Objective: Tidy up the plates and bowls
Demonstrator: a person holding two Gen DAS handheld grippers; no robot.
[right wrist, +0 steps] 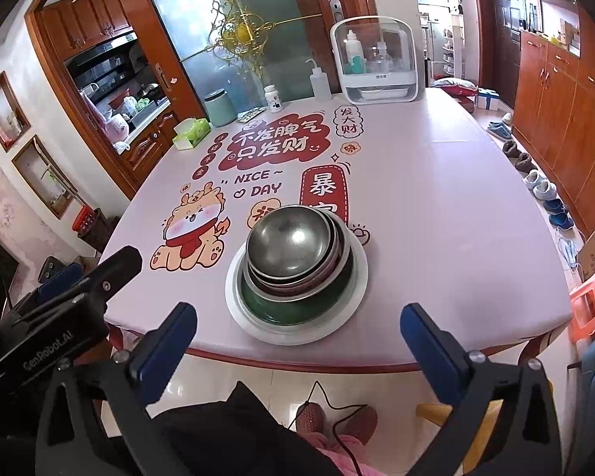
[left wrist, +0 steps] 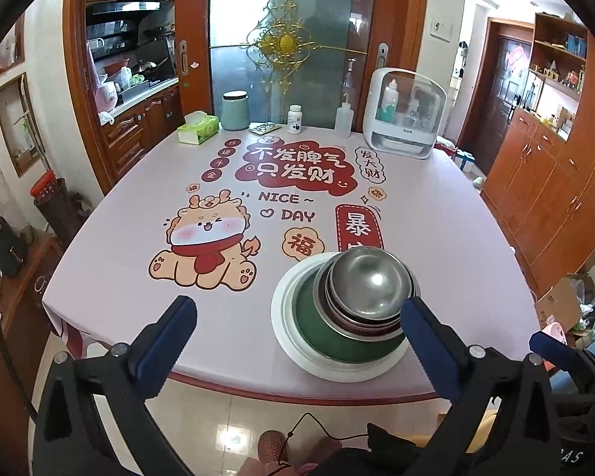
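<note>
A stack stands near the table's front edge: a white plate [left wrist: 285, 329] at the bottom, a green bowl [left wrist: 321, 331] on it, then nested steel bowls with a shiny steel bowl [left wrist: 371, 277] on top. The same stack shows in the right wrist view: plate [right wrist: 357, 293], green bowl [right wrist: 273, 309], top steel bowl [right wrist: 289, 242]. My left gripper [left wrist: 299, 325] is open and empty, held back from the table edge, the stack ahead and to its right. My right gripper [right wrist: 299, 333] is open and empty, the stack just ahead of it.
The pink printed tablecloth [left wrist: 436, 206] covers the table. At the far edge stand a tissue box [left wrist: 198, 127], a mint canister [left wrist: 235, 111], a pill bottle [left wrist: 295, 119], a squeeze bottle [left wrist: 343, 119] and a white cabinet box [left wrist: 402, 113]. An orange stool [right wrist: 593, 301] stands right.
</note>
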